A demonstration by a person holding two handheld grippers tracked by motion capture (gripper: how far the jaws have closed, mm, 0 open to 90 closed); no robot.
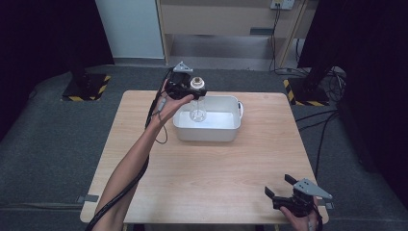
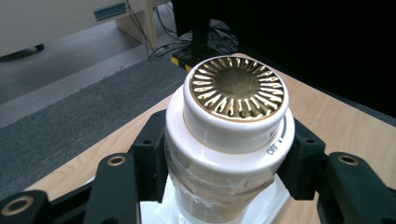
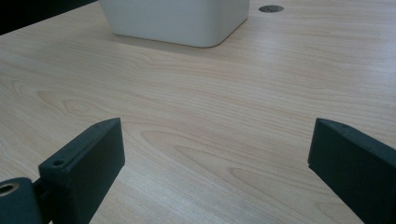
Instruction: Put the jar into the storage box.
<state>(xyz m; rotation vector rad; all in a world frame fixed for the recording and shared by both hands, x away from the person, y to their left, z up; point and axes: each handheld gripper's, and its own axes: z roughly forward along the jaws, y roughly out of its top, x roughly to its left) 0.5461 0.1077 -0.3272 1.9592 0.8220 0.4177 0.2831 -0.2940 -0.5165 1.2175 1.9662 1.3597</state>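
the left hand-held gripper (image 1: 191,91) is clamped around a clear glass jar (image 1: 197,109) just under its white lid with a gold top (image 2: 238,88), holding it upright over the white tub (image 1: 231,129) on the worktop (image 1: 211,178). the right hand-held gripper (image 1: 280,186) rests at the near right corner, jaws wide apart and holding nothing.

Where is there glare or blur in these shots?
Left gripper view: bright glare on the jar's gold cap, sharp; floor behind soft. Right gripper view: near fingers slightly soft, table grain clear. High view: evenly lit, dark curtains at both sides.
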